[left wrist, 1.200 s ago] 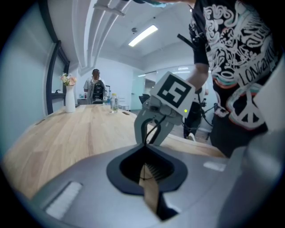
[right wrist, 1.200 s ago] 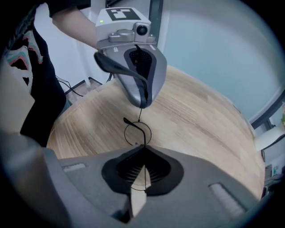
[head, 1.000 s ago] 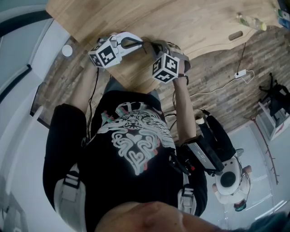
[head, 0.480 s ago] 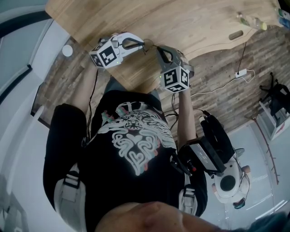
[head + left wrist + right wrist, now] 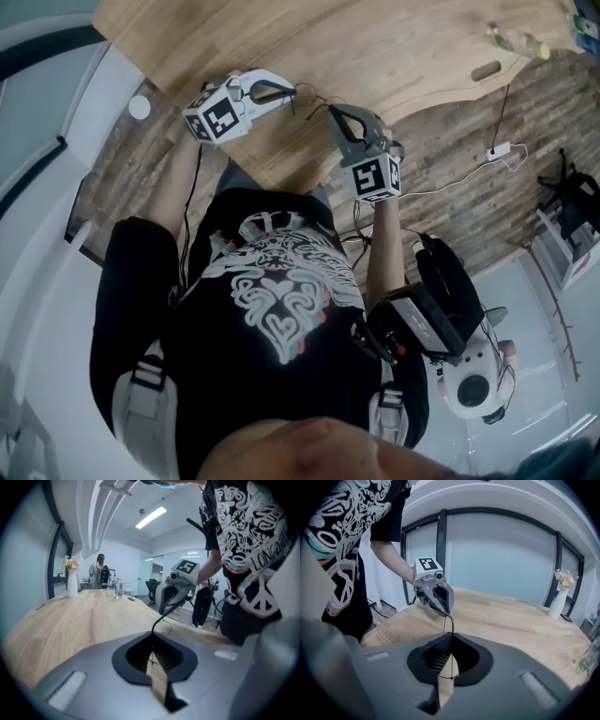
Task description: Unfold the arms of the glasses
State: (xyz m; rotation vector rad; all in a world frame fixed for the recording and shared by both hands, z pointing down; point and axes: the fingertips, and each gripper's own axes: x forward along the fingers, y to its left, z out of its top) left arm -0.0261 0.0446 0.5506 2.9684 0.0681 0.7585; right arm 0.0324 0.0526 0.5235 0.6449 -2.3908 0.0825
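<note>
- The left gripper (image 5: 152, 641) has its jaws pressed together on a thin dark arm of the glasses (image 5: 153, 626); only a sliver of wood shows through the gap below the grip.
- The right gripper (image 5: 451, 641) is likewise clamped, on another thin wire part of the same glasses, which runs straight up out of its jaws.
- The glasses hang in the air between the two grippers, above the near edge of the wooden table (image 5: 375, 47), not touching it.
- Only hair-thin dark lines of the frame can be made out. The lenses cannot be made out in any view, and I cannot tell how far the arms are opened.
- From the head view, the person's hands are mostly hidden behind the marker cubes.
- A white vase (image 5: 71, 585) with flowers and a bottle (image 5: 119, 588) stand far down the table, small and blurry.
- Beyond them a person (image 5: 100, 573) stands, too distant to read clearly.
</note>
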